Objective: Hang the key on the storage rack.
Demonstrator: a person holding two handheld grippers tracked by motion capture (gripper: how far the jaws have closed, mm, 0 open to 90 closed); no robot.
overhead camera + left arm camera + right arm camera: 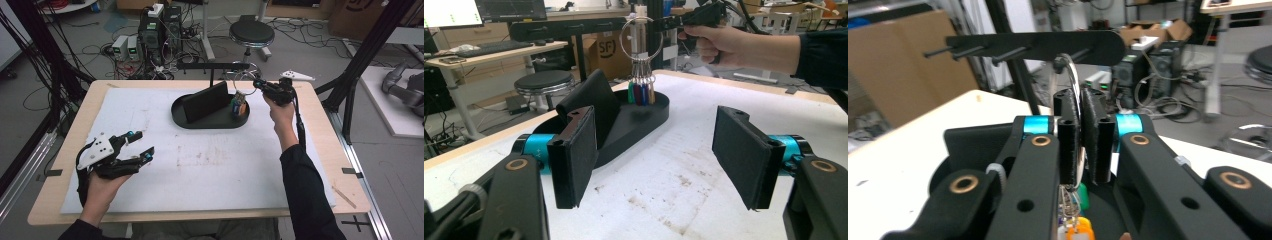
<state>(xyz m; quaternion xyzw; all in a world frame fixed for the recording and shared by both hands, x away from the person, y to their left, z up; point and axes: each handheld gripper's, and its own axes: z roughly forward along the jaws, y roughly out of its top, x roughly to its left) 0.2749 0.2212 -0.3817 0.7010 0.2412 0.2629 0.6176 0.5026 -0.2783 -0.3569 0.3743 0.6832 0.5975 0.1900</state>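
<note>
Your right gripper (pixel 257 83) is pinching the large metal key ring (pixel 242 76) near the table's far edge, jaws closed flat on the wire loop. The ring is hanging above the right end of the black oval tray (pixel 210 122), its bunch of coloured keys (pixel 238 106) dangling down into the tray, beside the upright black slab (pixel 206 101) standing in it. The black peg rack on a post (pixel 212 66) is standing just behind the tray; the ring's top is sitting close to a peg, contact unclear. Your left gripper (pixel 140 145) is resting near the white mat's (pixel 200 170) left edge, jaws spread wide, holding nothing.
</note>
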